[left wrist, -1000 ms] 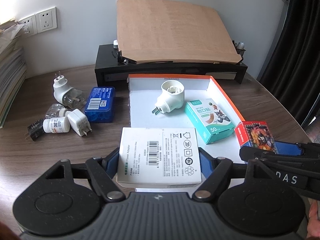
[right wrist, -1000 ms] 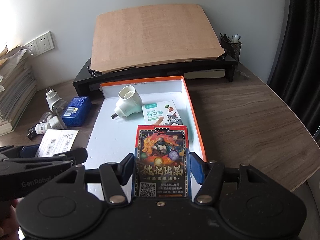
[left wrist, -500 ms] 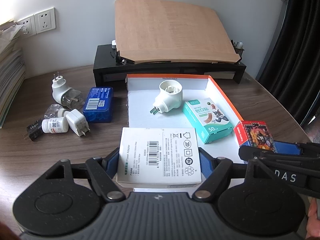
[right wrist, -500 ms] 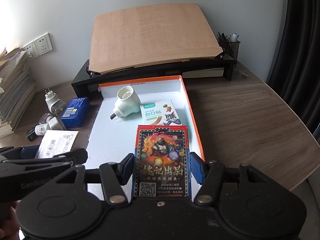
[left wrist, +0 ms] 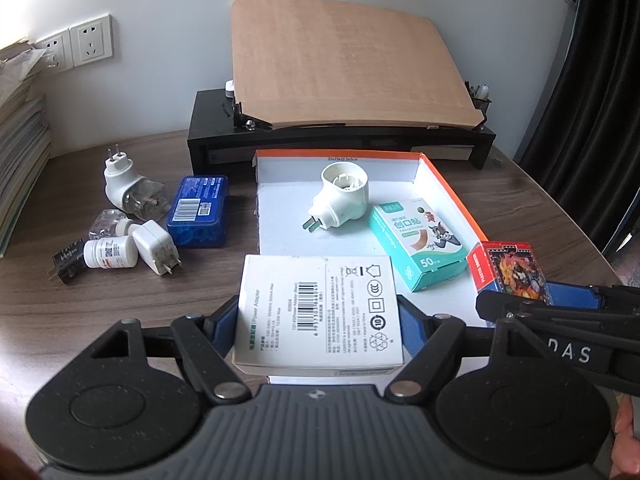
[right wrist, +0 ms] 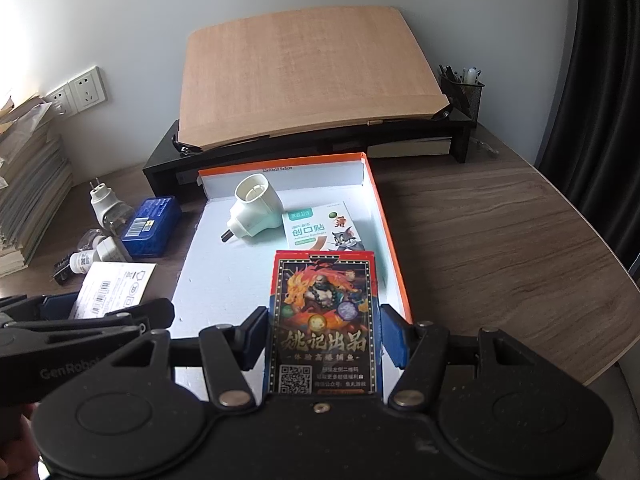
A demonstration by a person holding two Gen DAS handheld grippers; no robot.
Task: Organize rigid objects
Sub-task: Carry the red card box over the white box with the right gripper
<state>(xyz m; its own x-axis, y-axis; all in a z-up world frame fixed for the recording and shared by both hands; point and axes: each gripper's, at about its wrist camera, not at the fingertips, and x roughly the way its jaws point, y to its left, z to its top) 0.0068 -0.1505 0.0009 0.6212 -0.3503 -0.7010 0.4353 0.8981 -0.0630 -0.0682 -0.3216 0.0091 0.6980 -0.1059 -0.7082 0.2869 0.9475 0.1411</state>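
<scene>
Left tongs (left wrist: 318, 316): blue pads pressed on both sides of a white adapter box (left wrist: 318, 310), held label-up at lower centre of the left view. The box sits over the near left corner of the tray (left wrist: 448, 184); whether it touches the tray floor cannot be told.

Right tongs (right wrist: 324, 334): pads clamped on a card box (right wrist: 324, 320), red-edged with dark artwork, held at lower centre of the right view over the near right part of the tray (right wrist: 392, 256). In the left view the same card box (left wrist: 506, 266) shows at right, by the tray's orange rim.

Tray: shallow, white inside, orange outside, centre of both views on a dark wood worktop (right wrist: 500, 240). Inside it lie a white plug unit (left wrist: 340, 196), on its side toward the far end, and a teal plaster box (left wrist: 418, 246) just to its right.

Left of the tray, on the worktop: a blue case (left wrist: 200, 210), a white plug adapter (left wrist: 120, 180) with prongs up, a small white charger (left wrist: 156, 248), a white pill bottle (left wrist: 110, 253), a black plug (left wrist: 66, 262) and a clear vial (left wrist: 104, 224), grouped close together.

Behind the tray: a black riser (left wrist: 340, 144) carrying a tilted wooden board (left wrist: 340, 68).
</scene>
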